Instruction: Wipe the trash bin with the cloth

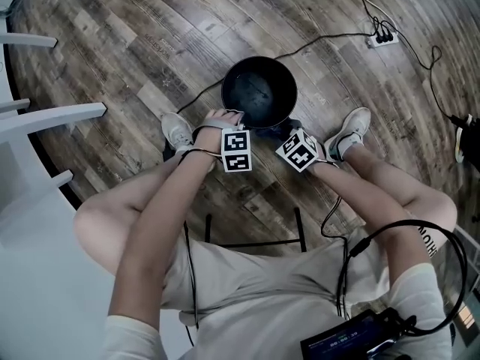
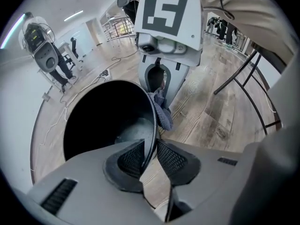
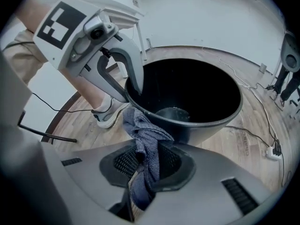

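Right gripper view: right gripper (image 3: 145,165) clamps cloth (image 3: 146,142) beside trash bin (image 3: 213,121) rim; left gripper (image 2: 150,159) pinches rim.

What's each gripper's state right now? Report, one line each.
Left gripper: jaws shut on the rim of the round black plastic trash bin.
Right gripper: jaws shut on the blue-grey terry cloth.

The floor (image 1: 112,66) was made of grey-brown wooden planks, and a round black trash bin (image 1: 259,92) stood upright on it. A white power strip (image 1: 382,38) lay well apart from the bin, and a thin black cable (image 1: 319,42) ran from it towards the bin. One light shoe (image 1: 177,131) rested on the planks on each side of the bin.
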